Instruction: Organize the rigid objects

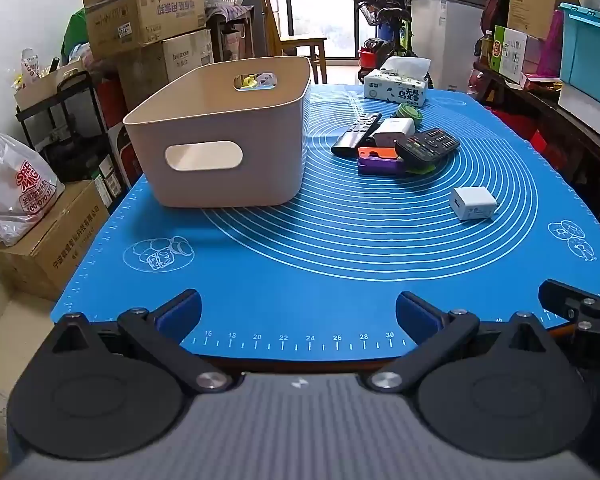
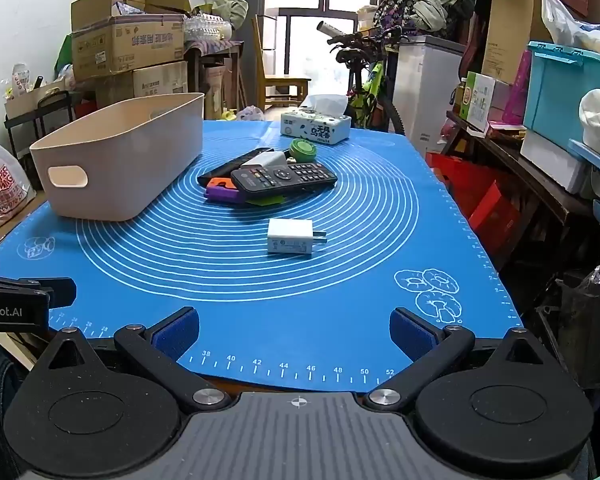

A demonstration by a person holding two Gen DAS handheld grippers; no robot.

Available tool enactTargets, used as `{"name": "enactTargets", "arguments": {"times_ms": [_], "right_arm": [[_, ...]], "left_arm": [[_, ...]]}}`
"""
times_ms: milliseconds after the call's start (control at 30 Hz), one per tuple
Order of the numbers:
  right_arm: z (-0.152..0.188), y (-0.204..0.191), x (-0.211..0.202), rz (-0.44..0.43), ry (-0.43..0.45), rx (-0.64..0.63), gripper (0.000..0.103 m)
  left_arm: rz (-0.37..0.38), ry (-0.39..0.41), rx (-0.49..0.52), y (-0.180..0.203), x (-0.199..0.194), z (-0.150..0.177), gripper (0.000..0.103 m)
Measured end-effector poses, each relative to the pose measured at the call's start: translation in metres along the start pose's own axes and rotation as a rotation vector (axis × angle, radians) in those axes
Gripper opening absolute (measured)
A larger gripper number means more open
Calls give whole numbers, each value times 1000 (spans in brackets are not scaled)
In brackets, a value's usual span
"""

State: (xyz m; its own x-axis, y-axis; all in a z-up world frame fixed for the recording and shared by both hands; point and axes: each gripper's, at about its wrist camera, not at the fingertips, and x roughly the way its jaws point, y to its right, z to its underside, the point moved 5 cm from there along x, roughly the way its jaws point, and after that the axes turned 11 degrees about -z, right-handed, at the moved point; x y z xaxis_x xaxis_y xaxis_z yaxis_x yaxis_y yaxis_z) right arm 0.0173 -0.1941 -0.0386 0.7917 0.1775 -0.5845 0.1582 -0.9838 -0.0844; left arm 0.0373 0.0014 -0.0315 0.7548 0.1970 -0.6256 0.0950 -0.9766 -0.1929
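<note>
A blue mat (image 1: pixel 300 272) with white rings and a ruler along its near edge covers the tabletop. Around it the room is crowded: stacked cartons (image 1: pixel 140 20) off the far left corner, a window (image 1: pixel 320 8) and a wooden chair (image 1: pixel 296 46) beyond the far edge, a bicycle (image 2: pixel 364 80) and a white cabinet (image 2: pixel 428 92) past the far right corner, and shelves with a teal crate (image 2: pixel 564 92) along the right edge.

A beige bin (image 1: pixel 220 136) with cut-out handles stands on the left half of the mat, toward the far edge. Just right of it, near the middle, lies a pile: a keypad remote (image 2: pixel 288 178) on top of purple, orange and green pieces (image 2: pixel 224 192), a slim black remote (image 1: pixel 356 134) and a white block (image 1: pixel 394 130) behind, and a green round thing (image 2: pixel 303 150) at the back. A white charger (image 2: pixel 291 236) lies alone nearer the front, prongs pointing right. A tissue pack (image 2: pixel 316 126) sits at the far edge.

The left gripper (image 1: pixel 298 312) and the right gripper (image 2: pixel 294 332) both hang over the near edge, fingers spread wide with nothing between them, well apart from the pile and the charger.
</note>
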Motion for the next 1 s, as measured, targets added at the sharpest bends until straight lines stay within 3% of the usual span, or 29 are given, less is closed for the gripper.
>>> {"name": "enactTargets", "arguments": {"times_ms": [1000], "right_arm": [[6,2,4,-12,-11,10,100]], "left_arm": [[-12,1,13,-1,-2,0,102]]}}
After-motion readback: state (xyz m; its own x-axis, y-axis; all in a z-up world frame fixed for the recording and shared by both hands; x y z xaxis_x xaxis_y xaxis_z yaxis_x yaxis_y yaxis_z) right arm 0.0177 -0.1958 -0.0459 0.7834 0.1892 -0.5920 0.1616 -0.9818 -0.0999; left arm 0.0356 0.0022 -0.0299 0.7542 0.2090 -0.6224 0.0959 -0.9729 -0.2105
